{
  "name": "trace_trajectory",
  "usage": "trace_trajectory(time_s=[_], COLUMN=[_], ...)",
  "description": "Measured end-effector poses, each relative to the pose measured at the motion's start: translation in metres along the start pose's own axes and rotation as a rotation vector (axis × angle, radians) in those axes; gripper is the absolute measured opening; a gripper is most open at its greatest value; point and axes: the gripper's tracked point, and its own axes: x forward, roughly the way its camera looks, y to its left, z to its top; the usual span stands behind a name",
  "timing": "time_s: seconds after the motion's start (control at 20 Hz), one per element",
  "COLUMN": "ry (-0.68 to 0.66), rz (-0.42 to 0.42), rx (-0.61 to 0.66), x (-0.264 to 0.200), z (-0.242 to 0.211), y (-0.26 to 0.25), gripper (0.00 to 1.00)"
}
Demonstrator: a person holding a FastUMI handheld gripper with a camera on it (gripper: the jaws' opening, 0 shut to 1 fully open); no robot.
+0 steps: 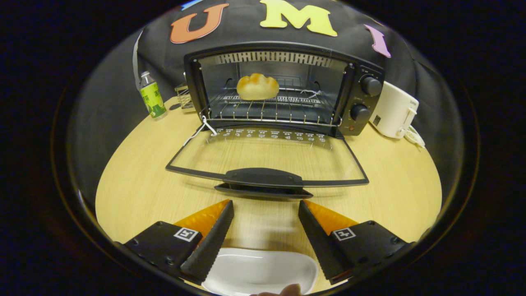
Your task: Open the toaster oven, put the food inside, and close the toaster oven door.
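On wooden table (135,185), toaster oven (283,88) standing with door (267,158) lying fully open and flat, handle (263,178) pointing toward gripper (266,207). Bread roll (257,86) sitting inside on wire rack (271,110), toward its left half. Jaws spreading wide, gripping nothing, tips hovering just short of door handle. White plate (263,271) lying between and below fingers. Green bottle (152,95) standing left of oven; white appliance (393,114) sitting at its right.
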Motion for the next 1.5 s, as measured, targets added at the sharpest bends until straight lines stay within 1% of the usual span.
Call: trace_trajectory(time_s=[0.25, 0.35, 0.45, 0.55, 0.65, 0.8, 0.9, 1.05, 1.2, 1.3, 1.45, 1.5], ry=[-0.090, -0.130, -0.193, -0.248, -0.266, -0.319, -0.356, -0.374, -0.423, -0.454, -0.535, -0.563], rz=[0.027, 0.049, 0.049, 0.017, 0.023, 0.010, 0.000, 0.003, 0.001, 0.016, 0.028, 0.004], rx=[0.051, 0.090, 0.075, 0.042, 0.036, 0.034, 0.023, 0.019, 0.021, 0.018, -0.005, -0.031], x=[-0.025, -0.037, -0.045, -0.046, -0.040, -0.037, -0.044, -0.052, -0.069, -0.087, -0.132, -0.151], z=[0.030, 0.051, 0.078, 0.099, 0.114, 0.138, 0.147, 0.151, 0.161, 0.167, 0.177, 0.177], y=[0.002, 0.003, 0.003, -0.001, 0.002, 0.000, -0.002, -0.003, -0.006, -0.005, -0.007, -0.012], gripper=[1.00, 1.00, 1.00, 1.00, 1.00, 1.00, 1.00, 1.00, 1.00, 1.00, 1.00, 1.00])
